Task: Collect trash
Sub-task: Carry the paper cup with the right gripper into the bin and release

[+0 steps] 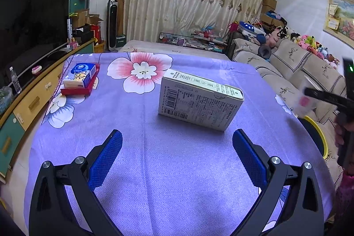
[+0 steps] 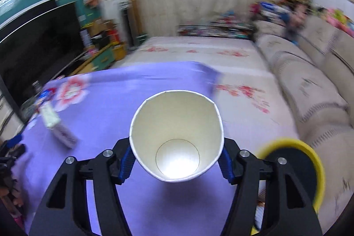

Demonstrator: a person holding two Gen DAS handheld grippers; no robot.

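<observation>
The white carton bears the stamped code "20240824 A" above a barcode; other print is unreadable.

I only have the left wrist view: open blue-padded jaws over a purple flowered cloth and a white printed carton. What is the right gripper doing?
Observer: The right gripper is clamped on a white paper cup.
Operator: Anything in the cup?
Observer: It looks empty; its bare bottom shows.
Operator: Where's the bin?
Observer: A yellow-rimmed bin sits to the cup's lower right, beyond the cloth's edge.
</observation>
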